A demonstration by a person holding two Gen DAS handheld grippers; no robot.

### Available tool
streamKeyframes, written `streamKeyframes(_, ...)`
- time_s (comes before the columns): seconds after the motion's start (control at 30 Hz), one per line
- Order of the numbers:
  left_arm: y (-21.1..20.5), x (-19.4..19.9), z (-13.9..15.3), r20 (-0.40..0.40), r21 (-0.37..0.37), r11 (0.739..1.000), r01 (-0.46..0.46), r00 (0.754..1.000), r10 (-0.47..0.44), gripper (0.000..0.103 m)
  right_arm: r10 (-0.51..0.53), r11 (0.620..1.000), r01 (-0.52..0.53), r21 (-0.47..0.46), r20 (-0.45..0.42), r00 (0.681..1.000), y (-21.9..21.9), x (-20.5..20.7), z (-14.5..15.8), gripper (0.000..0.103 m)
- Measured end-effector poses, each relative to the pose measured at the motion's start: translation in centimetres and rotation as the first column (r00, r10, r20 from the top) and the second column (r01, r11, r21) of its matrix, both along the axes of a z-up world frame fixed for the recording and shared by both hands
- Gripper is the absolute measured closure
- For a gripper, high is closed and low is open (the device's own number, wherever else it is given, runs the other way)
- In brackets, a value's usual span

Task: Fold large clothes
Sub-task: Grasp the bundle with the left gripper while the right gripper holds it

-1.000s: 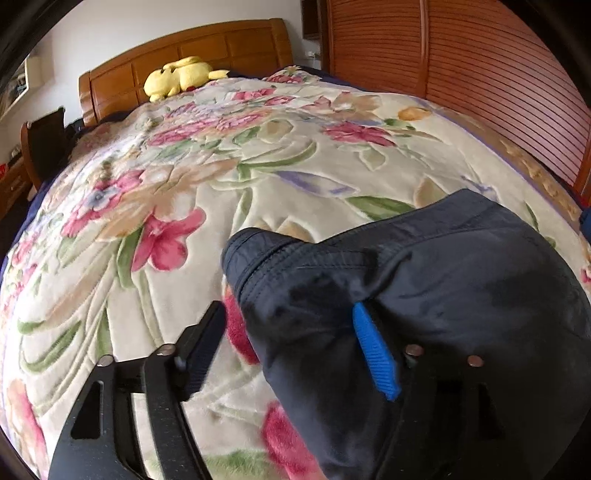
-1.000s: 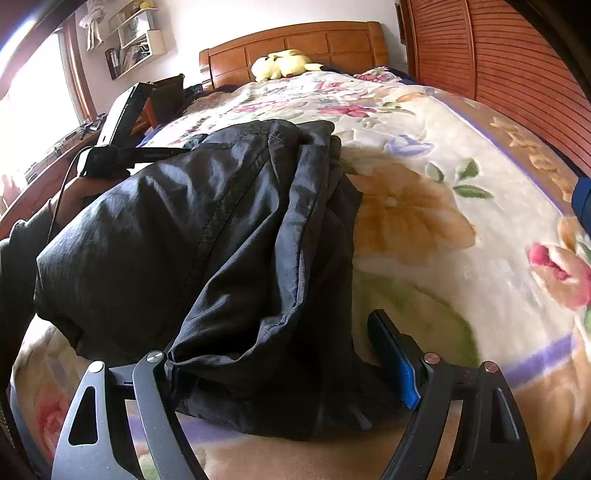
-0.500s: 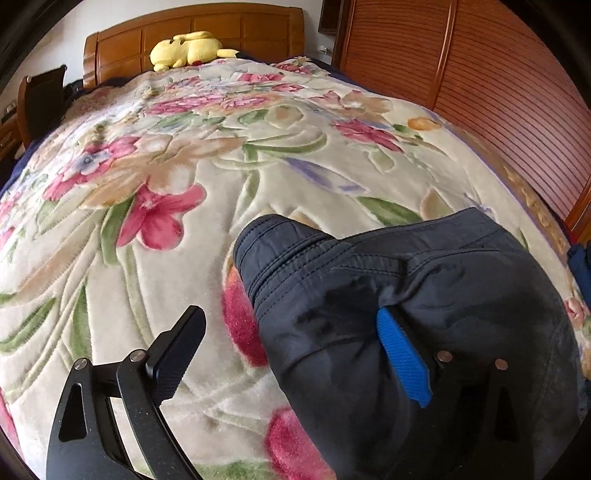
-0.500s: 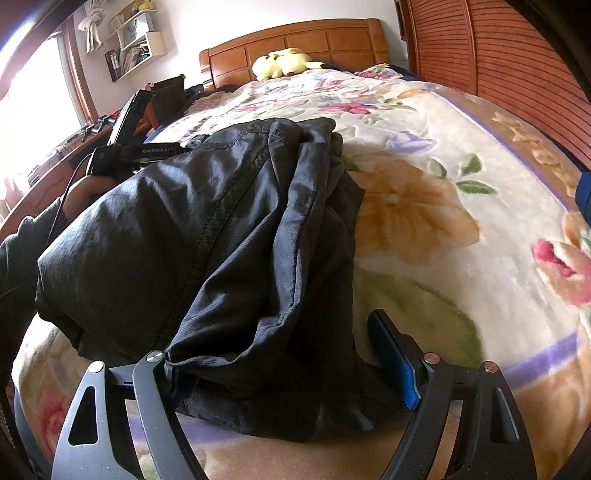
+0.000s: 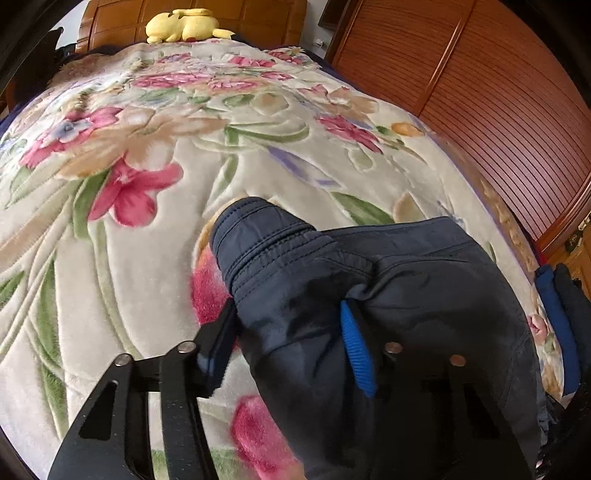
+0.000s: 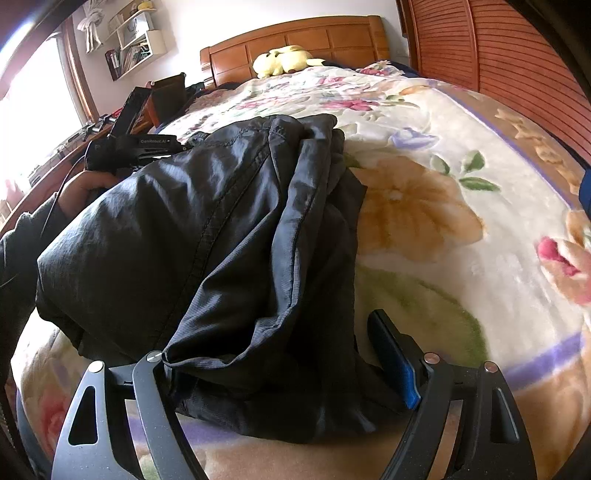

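Observation:
A dark navy garment (image 5: 406,295) lies bunched on the floral blanket (image 5: 147,258). Its stitched hem end (image 5: 258,240) points up the bed. My left gripper (image 5: 286,314) has a fold of this cloth between its jaws, which are closing. The black finger touches the cloth's left edge and the blue pad (image 5: 356,350) digs into its top. In the right wrist view the garment (image 6: 221,229) spreads toward a person's hand (image 6: 85,188) holding the left gripper (image 6: 125,147). My right gripper (image 6: 273,343) stands open astride the garment's near end, and cloth drapes over its left finger.
A yellow plush toy (image 5: 181,24) rests by the wooden headboard (image 6: 295,40). Slatted wooden doors (image 5: 498,92) run along the bed's right side. Blue and dark cloth (image 5: 557,314) sits at the right edge. A wall shelf (image 6: 133,48) and window are at the left.
The left gripper's jaws opened wider, then closed in on the garment's fold. Its view rolled and tipped toward the headboard. The right gripper and its end of the garment stayed put.

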State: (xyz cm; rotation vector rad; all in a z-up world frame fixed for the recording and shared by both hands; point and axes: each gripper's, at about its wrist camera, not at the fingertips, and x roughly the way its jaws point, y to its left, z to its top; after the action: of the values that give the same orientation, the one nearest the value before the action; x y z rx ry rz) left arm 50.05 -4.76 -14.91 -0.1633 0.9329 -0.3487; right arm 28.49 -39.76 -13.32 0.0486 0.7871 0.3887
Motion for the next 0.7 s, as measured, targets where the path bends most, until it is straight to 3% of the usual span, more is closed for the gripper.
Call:
streamKeyframes(0.13,-0.5,-1.1,1.2,0.042,0.04,0.999,-0.02,0.999,0.019,0.063,0.025,0.999,-0.025,0.022,-0.023,0.999,0.0,0.3,-0.1,0.025)
streamKeyframes(0.4,-1.5,-4.2,5.5,0.162,0.134,0.99,-0.043,0.987,0.021,0.075,0.073,0.997,-0.074,0.034,0.034,0.997,0.2,-0.8,0.8,0.076)
streamKeyframes(0.5,-1.8,-5.4,7.2,0.196,0.156,0.987,-0.047,0.98,0.016,0.079,0.073,0.995,-0.079,0.058,0.09,0.993,-0.3,-1.6,2.2,0.085)
streamKeyframes(0.7,-2.3,-8.1,10.2,0.255,0.176,0.983,-0.053,0.967,0.007,0.081,0.076,0.994,-0.09,0.065,0.19,0.979,-0.6,-3.4,5.1,0.089)
